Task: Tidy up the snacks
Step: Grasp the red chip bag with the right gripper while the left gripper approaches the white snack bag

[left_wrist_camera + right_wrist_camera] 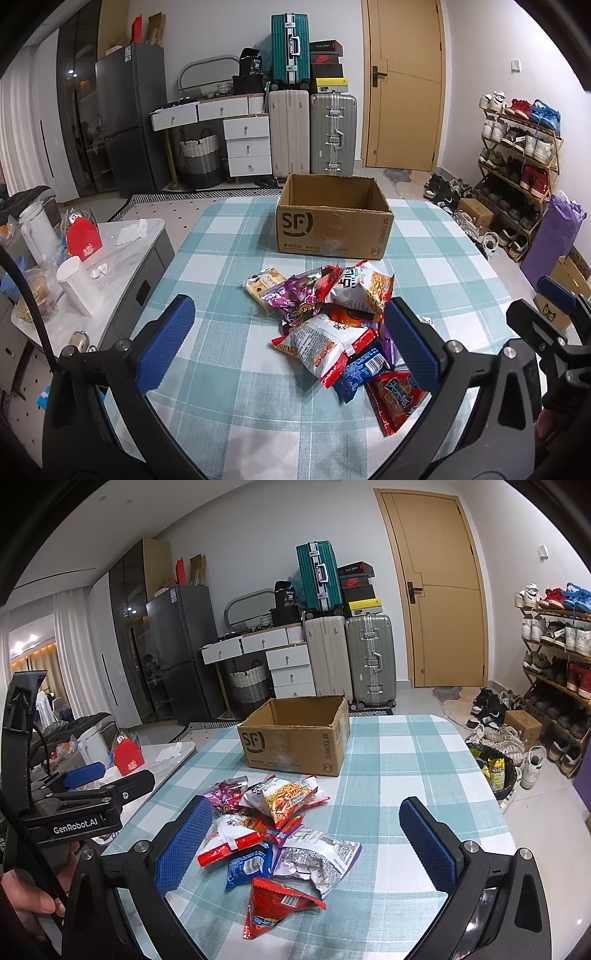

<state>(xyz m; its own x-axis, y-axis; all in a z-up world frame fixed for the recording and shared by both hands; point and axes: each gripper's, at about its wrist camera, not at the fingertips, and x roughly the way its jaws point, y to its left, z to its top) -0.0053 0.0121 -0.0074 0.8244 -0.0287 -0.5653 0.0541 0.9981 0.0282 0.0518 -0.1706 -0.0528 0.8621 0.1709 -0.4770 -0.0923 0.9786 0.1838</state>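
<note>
Both our left gripper (pixel 291 328) and right gripper (pixel 306 834) spread wide, the snack packets (pixel 332 325) lie unpacked, the SF cardboard box (pixel 332 229) at twelve o'clock apparently empty.

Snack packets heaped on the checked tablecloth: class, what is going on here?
A person holds two grippers over a pile of snack packets on the checked tablecloth. The left gripper and right gripper are both open and hold nothing. Behind the pile stands an open SF Express cardboard box, and no packet shows inside it from these views. Sorting looks not yet begun.
</note>
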